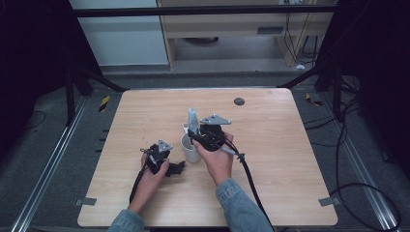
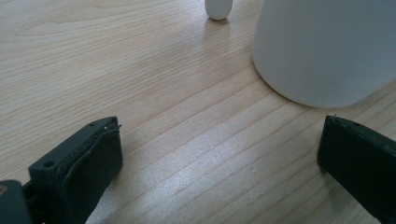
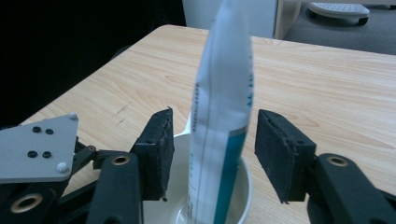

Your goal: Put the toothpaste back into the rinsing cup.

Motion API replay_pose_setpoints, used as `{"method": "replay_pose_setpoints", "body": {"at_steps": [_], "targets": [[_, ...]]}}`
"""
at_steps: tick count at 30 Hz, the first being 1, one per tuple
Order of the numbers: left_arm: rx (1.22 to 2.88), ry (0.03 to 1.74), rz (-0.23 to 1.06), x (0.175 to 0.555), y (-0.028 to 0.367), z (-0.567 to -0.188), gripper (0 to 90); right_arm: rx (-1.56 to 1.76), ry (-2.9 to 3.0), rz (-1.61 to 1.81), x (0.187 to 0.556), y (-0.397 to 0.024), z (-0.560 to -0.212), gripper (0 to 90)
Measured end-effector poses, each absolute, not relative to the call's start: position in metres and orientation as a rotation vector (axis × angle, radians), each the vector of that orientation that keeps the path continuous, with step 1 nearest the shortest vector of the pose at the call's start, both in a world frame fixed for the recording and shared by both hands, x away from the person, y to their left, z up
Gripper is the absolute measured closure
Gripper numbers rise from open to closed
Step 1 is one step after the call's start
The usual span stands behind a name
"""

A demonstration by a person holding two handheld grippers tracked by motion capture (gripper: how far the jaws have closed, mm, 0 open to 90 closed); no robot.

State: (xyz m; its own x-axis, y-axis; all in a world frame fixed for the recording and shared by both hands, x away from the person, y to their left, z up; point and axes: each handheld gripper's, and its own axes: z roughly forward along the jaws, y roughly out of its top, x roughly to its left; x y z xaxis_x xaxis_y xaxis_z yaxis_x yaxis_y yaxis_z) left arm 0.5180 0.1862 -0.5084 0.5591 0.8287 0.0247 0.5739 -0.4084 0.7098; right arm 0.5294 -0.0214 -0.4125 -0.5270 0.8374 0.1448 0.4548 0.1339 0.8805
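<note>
standing in the cup (image 3: 243,191), a tube (image 3: 224,116) (print unreadable).

No readable text anywhere. The white and teal tube (image 3: 223,116) standing in the white cup (image 3: 243,186) has a line of tiny dark print down its left edge and some teal marks near the right edge, all too small and blurred to read.

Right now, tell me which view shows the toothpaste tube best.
The right gripper view: the toothpaste tube stands upright in the white cup, between the right gripper's open jaws, with its teal and white print plain. The high view shows the tube small, rising from the cup. The left gripper view shows the cup's wall.
</note>
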Motion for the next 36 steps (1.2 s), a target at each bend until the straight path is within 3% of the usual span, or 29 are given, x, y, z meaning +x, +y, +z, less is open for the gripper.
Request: {"method": "replay_pose_setpoints", "body": {"at_steps": [22,29,36], "targets": [[2.128,1.122,0.498,0.518,0.186,-0.509,0.0,1.144,2.085,1.256,0.522,-0.019,-0.404,39.2],[2.128,1.122,0.498,0.518,0.186,-0.509,0.0,1.076,2.125,1.218,0.520,-0.019,-0.401,23.9],[2.125,1.123,0.498,0.518,0.186,-0.509,0.0,1.036,2.182,1.156,0.520,-0.024,-0.398,14.7]]}}
